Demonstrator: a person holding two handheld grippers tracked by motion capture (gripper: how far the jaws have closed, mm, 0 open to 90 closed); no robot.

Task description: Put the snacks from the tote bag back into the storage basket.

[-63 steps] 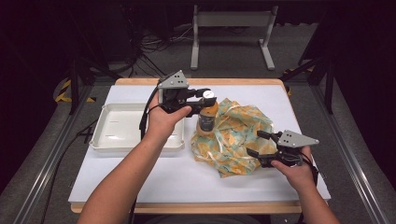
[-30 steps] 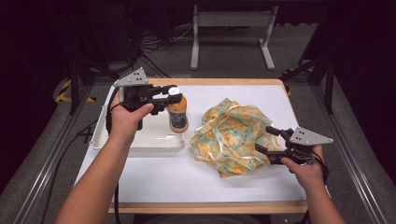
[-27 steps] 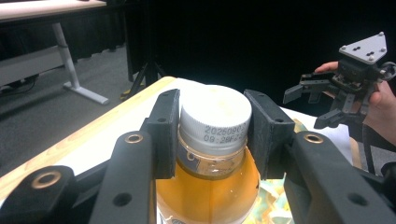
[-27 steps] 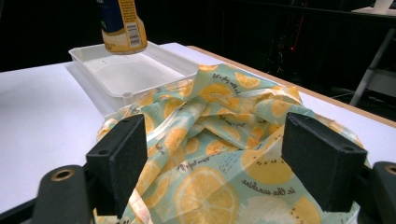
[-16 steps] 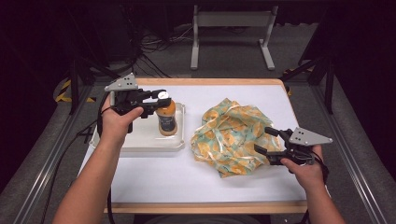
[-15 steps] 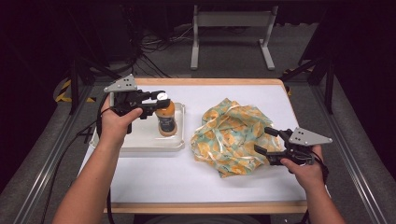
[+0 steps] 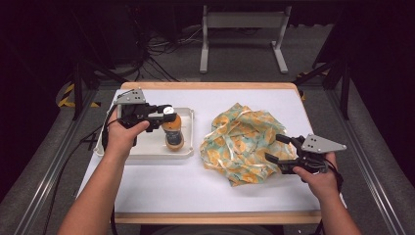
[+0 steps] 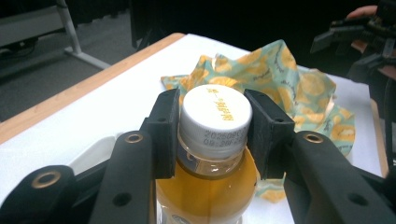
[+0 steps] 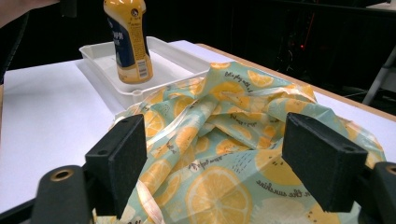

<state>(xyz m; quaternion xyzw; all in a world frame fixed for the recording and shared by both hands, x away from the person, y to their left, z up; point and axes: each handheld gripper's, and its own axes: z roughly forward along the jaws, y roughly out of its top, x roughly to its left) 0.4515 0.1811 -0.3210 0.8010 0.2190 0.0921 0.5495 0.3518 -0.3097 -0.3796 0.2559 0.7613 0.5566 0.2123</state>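
An orange drink bottle [image 7: 172, 131] with a white cap [image 8: 215, 117] stands in the white tray [image 7: 147, 152] at the table's left. My left gripper [image 7: 164, 116] is shut on the bottle's neck just under the cap, a pad on each side. A crumpled cloth [image 7: 242, 143] printed with lemon slices lies right of the tray. My right gripper [image 7: 274, 148] is open at the cloth's right edge, its jaws wide apart over the fabric [image 9: 219, 154]. In the right gripper view the bottle [image 9: 128, 42] stands upright in the tray [image 9: 173, 70] beyond the cloth.
A white mat covers the wooden table [image 7: 205, 86]. The tray sits close to the table's left edge. A metal stand [image 7: 242, 29] and cables lie on the dark floor behind the table. Bare mat stretches along the front edge [image 7: 195, 196].
My left gripper has carried the bottle leftward from beside the cloth and lowered it into the tray. My right gripper has stayed at the cloth's right edge.
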